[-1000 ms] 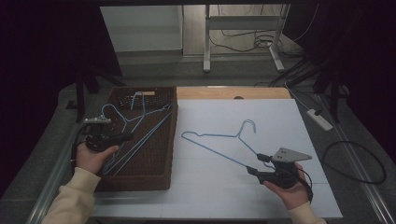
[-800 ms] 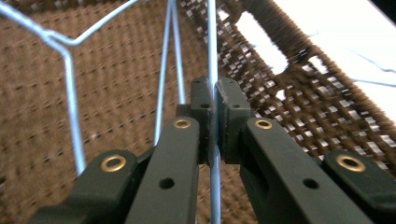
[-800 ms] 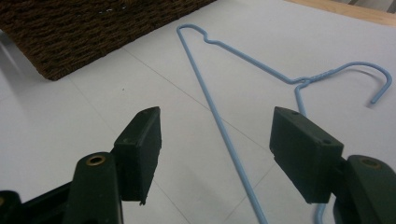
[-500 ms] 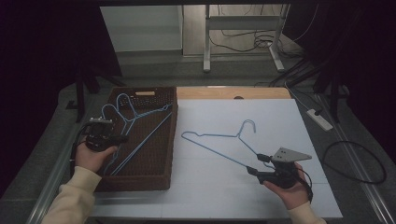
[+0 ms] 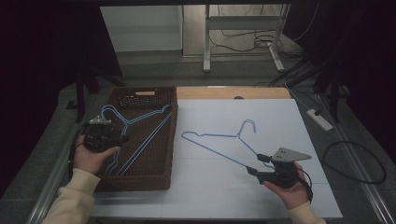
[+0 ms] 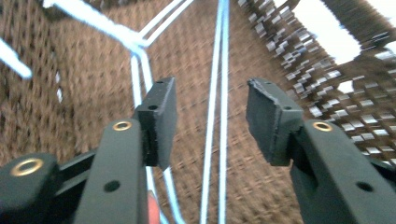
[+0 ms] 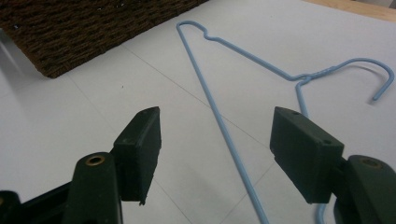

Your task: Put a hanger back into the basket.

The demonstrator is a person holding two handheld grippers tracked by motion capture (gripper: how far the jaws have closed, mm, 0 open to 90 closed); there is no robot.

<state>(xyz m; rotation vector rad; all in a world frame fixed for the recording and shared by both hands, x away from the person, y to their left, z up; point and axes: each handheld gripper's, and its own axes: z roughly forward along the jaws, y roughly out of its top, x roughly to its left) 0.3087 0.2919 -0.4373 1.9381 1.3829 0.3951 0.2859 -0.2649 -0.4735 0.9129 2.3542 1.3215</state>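
Left gripper (image 6: 212,121) jaws just opened over hangers (image 6: 219,93) inside wicker basket (image 5: 163,172); right gripper (image 7: 215,149) jaws spread wide astride blue wire hanger (image 7: 219,121) beside basket.

the high view was dim, its surroundings nearly black, and only the white tabletop (image 5: 233,186) caught soft, even light without hard shadows. the left gripper view was smeared with blur across the brown basket (image 6: 84,93), with blown-out glare at its upper right. the right gripper view was sharper and evenly lit.
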